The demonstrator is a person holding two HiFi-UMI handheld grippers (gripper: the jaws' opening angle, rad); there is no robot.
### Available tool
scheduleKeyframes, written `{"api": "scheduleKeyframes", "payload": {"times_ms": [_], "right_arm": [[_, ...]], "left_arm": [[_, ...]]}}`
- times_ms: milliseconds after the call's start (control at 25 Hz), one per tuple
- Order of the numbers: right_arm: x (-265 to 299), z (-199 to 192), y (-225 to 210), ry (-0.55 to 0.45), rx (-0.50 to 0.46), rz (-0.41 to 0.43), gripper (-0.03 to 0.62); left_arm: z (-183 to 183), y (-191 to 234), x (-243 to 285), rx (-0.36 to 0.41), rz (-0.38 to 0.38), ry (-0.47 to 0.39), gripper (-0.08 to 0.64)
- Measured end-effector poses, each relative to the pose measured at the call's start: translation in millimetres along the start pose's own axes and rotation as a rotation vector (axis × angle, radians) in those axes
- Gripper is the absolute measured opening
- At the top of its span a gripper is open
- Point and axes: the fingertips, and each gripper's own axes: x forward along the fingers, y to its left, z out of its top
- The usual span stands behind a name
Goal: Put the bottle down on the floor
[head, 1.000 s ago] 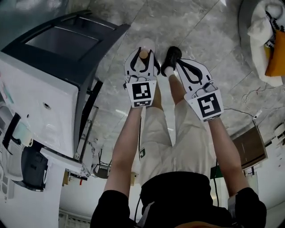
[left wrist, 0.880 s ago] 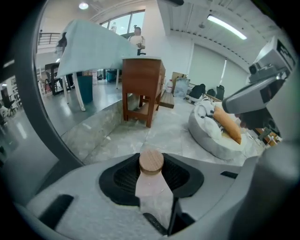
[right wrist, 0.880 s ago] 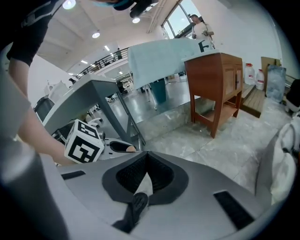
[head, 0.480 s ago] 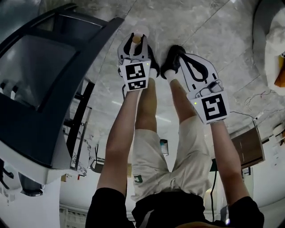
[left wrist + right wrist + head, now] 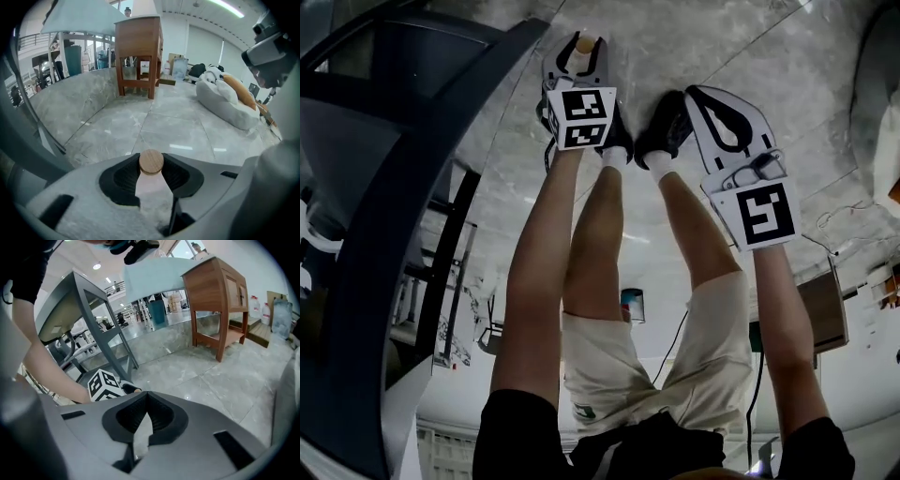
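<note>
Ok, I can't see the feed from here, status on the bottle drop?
Left gripper shut on bottle, just under its wooden cap. Right gripper shut, empty. Bottle low over floor, touchdown unconfirmed. Shoe close beside it.

No words, numbers or brand names can be read anywhere. The only printed signs are black-and-white square code markers. One set is on the left cube (image 5: 578, 117), part of the left tool (image 5: 579, 49), and one on the right cube (image 5: 766, 214), part of the right tool (image 5: 694, 92). A small patch (image 5: 581, 411) on the person's shorts (image 5: 609, 366) is too small to read.
</note>
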Motion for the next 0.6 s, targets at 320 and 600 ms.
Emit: {"api": "scheduleKeyframes", "payload": {"times_ms": [320, 600], "right_arm": [[30, -24, -18, 0.039, -0.010, 0.006, 0.005], [46, -26, -20, 0.043, 0.016, 0.015, 0.005]], "left_arm": [[-37, 11, 49, 0.043, 0.006, 0.071, 0.149], [-44, 18, 71, 0.054, 0.004, 0.097, 0.149]]}}
